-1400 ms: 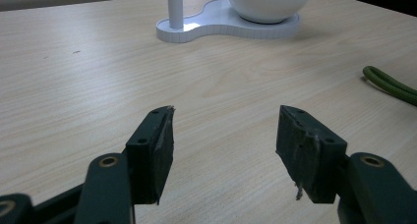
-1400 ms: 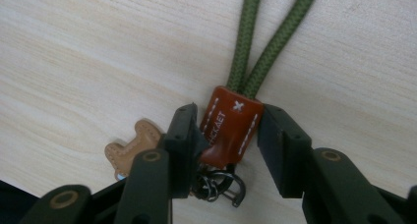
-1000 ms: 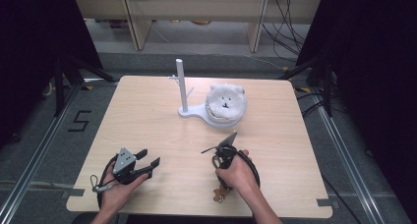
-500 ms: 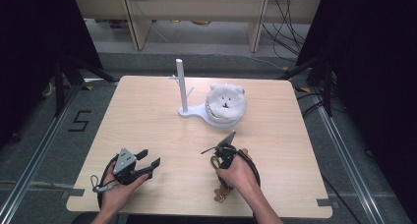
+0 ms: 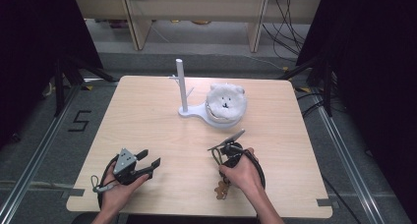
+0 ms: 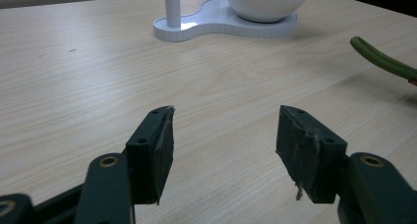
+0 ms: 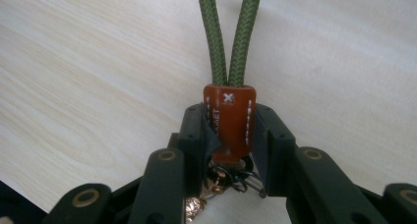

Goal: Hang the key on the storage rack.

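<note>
My right gripper (image 7: 229, 135) is shut on the brown leather tag (image 7: 229, 117) of a keychain. Its green cord loop (image 7: 230, 32) runs forward from the tag over the tabletop, and metal key rings (image 7: 231, 177) sit behind the tag. In the high view the right gripper (image 5: 225, 156) is at the front middle of the table, with the keys (image 5: 221, 189) hanging by the wrist. My left gripper (image 5: 149, 163) rests at the front left, open and holding nothing (image 6: 223, 135). A white stand (image 5: 183, 86) with an upright post stands mid-table, with a white plush bear face (image 5: 225, 102) on its base.
The pale wooden table (image 5: 147, 121) has open surface between the grippers and the stand. In the left gripper view, the stand's base (image 6: 196, 26) lies far ahead and a piece of green cord (image 6: 383, 62) shows at the right. Dark floor, cables and shelving surround the table.
</note>
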